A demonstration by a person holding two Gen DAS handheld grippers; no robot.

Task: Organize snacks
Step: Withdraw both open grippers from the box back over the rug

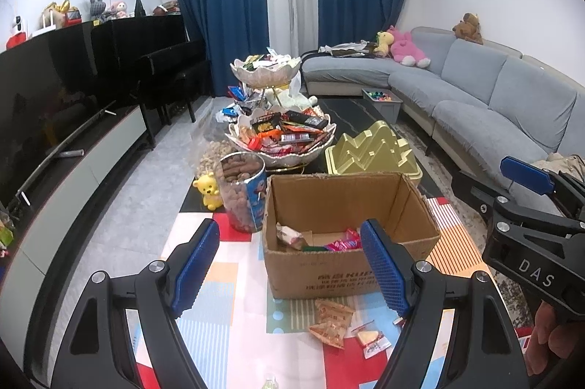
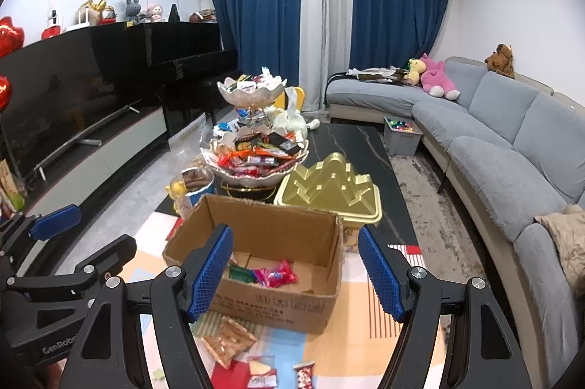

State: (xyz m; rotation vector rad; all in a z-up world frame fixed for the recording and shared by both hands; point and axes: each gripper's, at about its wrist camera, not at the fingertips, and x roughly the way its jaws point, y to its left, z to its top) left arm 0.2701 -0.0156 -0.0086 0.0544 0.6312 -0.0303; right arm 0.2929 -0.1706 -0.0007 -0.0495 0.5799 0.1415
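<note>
We've got both tongs wide open with nothing in them: left gripper (image 1: 289, 264) and right gripper (image 2: 296, 274) both hover in front of the cardboard box (image 1: 321, 279). Loose snack packets (image 1: 329, 319) lie on the mat just under the tips, some already inside the box

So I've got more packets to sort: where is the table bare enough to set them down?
Bare mat lies left of the cardboard box, below the snack jar. The dark tabletop beyond the gold tray is also bare. It is crowded around the tiered bowls and where loose packets lie in front of the box.
</note>
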